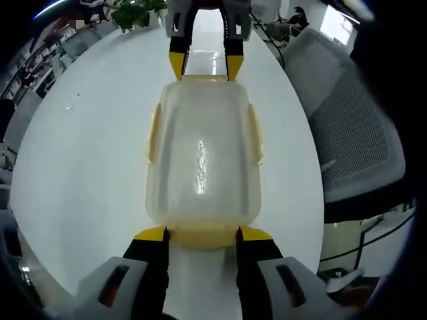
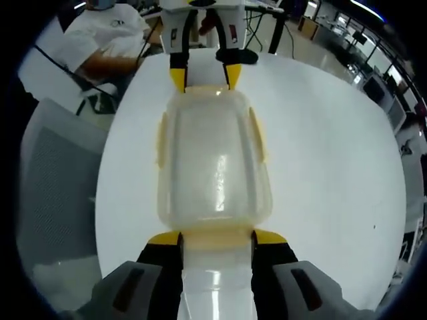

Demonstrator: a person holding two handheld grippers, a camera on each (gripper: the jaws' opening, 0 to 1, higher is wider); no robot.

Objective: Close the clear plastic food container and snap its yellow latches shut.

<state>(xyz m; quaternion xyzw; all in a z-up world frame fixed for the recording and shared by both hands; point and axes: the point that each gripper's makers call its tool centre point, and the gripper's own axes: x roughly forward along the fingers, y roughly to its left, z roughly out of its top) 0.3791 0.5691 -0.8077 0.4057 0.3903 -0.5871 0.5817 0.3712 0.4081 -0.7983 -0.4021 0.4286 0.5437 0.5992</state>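
The left gripper is being held low at one short end of the clear food container, with its two yellow-tipped jaws spread wide, one at each corner of that end. Nothing is being squeezed between them. The yellow end latch is being framed by the tips, and it cannot be told whether it is being touched. The right gripper is being held the same way at the other short end, jaws wide, with the other end latch lying between its tips. Each gripper is also being seen from across the box, as the far pair of jaws in the other gripper's view. The container is sitting flat on a round white table, in the middle of it, with its lid already resting on top. Pale yellow side latches are being seen along the long sides, and whether they are snapped down cannot be told. The closing step seems to be done, and the latch step seems to be in hand. Next, each end latch probably needs to be pushed down and in until it clicks, while the box is being kept steady from both ends. A grey mesh chair is standing beside the table.
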